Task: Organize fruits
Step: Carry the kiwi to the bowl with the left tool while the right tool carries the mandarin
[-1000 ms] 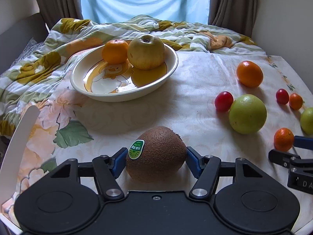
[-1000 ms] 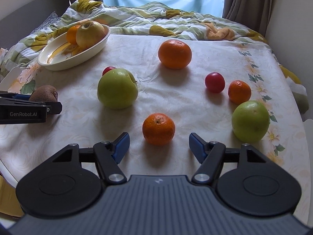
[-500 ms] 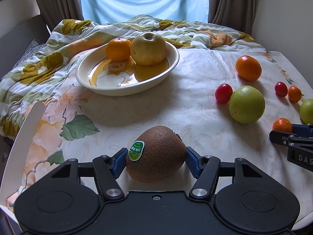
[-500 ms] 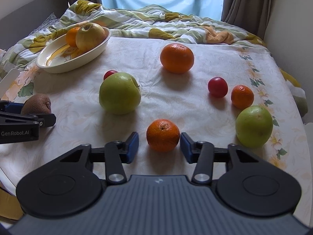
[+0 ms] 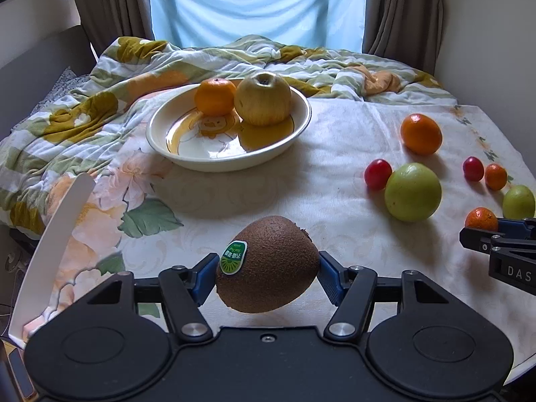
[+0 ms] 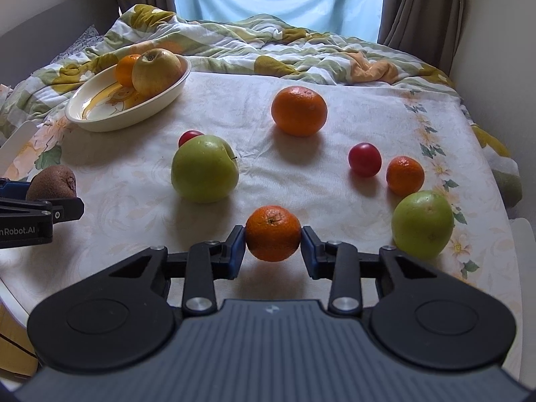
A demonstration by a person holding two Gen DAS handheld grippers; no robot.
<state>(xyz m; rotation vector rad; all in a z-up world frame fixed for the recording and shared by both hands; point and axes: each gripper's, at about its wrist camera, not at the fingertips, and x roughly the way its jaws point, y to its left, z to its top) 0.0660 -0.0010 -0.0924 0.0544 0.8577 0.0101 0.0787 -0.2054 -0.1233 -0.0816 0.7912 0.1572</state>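
Observation:
My left gripper (image 5: 266, 273) is shut on a brown kiwi (image 5: 268, 264) with a green sticker and holds it above the tablecloth. My right gripper (image 6: 273, 246) is shut on a small orange mandarin (image 6: 273, 238) near the table's front; it also shows in the left wrist view (image 5: 481, 219). A cream bowl (image 5: 187, 154) at the far left holds an orange (image 5: 215, 96) and a yellow apple (image 5: 263, 97). Loose on the cloth lie a green apple (image 6: 204, 169), a large orange (image 6: 298, 110), two red tomatoes (image 6: 364, 159), a small mandarin (image 6: 404, 175) and a second green apple (image 6: 422, 223).
A crumpled floral blanket (image 5: 100, 107) lies behind and left of the bowl. A white chair back (image 5: 53, 251) stands at the table's left edge. Walls and curtains close the far side and the right.
The left gripper has lifted the kiwi off the cloth. The right gripper has moved forward and closed on the small mandarin.

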